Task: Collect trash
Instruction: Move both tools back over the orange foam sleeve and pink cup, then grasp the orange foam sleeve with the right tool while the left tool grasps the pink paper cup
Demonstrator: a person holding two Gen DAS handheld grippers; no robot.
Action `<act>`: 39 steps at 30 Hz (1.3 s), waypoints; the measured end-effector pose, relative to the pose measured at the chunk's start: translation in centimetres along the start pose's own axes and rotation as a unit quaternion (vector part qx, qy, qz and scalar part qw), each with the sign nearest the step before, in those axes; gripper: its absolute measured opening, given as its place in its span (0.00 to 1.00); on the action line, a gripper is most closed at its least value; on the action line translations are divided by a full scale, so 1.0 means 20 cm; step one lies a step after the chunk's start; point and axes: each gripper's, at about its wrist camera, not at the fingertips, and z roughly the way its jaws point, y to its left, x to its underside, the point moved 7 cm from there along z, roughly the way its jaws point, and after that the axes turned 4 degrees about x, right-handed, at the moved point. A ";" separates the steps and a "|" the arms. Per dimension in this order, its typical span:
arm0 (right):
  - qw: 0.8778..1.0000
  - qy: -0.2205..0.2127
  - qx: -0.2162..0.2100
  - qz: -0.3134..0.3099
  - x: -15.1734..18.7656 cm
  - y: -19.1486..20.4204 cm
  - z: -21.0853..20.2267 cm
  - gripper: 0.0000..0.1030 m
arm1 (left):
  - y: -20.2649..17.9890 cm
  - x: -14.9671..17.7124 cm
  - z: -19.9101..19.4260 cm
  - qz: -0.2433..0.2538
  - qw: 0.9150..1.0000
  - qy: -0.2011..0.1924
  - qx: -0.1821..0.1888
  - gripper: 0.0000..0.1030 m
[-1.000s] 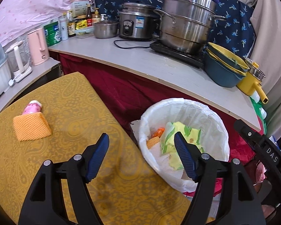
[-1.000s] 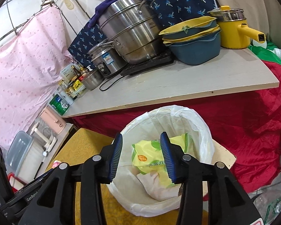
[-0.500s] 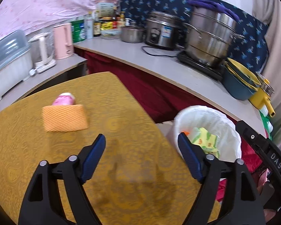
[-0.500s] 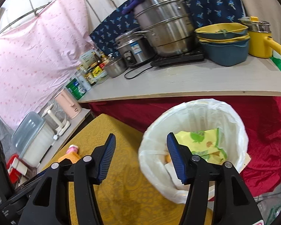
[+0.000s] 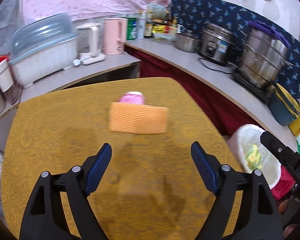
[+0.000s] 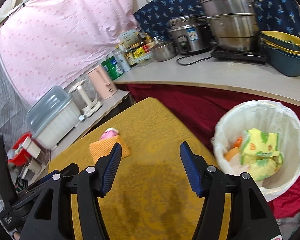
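Note:
An orange cloth point(image 5: 138, 120) lies on the yellow table point(image 5: 50, 132), with a pink and white bottle point(image 5: 132, 98) just behind it; the same cloth point(image 6: 96, 150) and bottle point(image 6: 109, 134) show in the right wrist view. The white-lined trash bin point(image 6: 290, 120) beside the table holds yellow-green wrappers point(image 6: 260, 152) and orange scraps; its rim point(image 5: 250, 128) peeks in at the right of the left wrist view. My left gripper point(image 5: 151, 150) hangs open over the table, short of the cloth, nothing between its jaws. My right gripper point(image 6: 150, 150) is opening, empty, between cloth and bin.
A counter point(image 6: 210, 74) wraps behind the table, carrying steel pots point(image 6: 230, 16), a rice cooker point(image 6: 187, 34), stacked blue and yellow basins point(image 6: 286, 54), bottles, a pink kettle point(image 5: 115, 36) and a lidded dish rack point(image 5: 44, 48). Red cloth point(image 6: 190, 102) drapes below the counter.
Both grippers swung left from above the bin to over the table and opened wider. The cloth and bottle now sit ahead of the left gripper; the bin has shifted to the right.

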 end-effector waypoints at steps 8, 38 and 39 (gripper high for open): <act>0.998 0.042 -0.023 -0.042 0.10 0.27 0.22 0.64 | 0.32 -0.02 0.01 -0.035 0.999 0.001 -0.027 0.79; 0.986 0.127 -0.080 -0.075 0.18 0.37 0.97 0.06 | 0.45 -0.24 0.64 -0.036 0.998 0.048 -0.020 0.87; 0.987 0.122 -0.074 -0.068 0.17 0.34 0.95 0.06 | 0.44 -0.24 0.66 -0.032 0.998 0.050 -0.019 0.88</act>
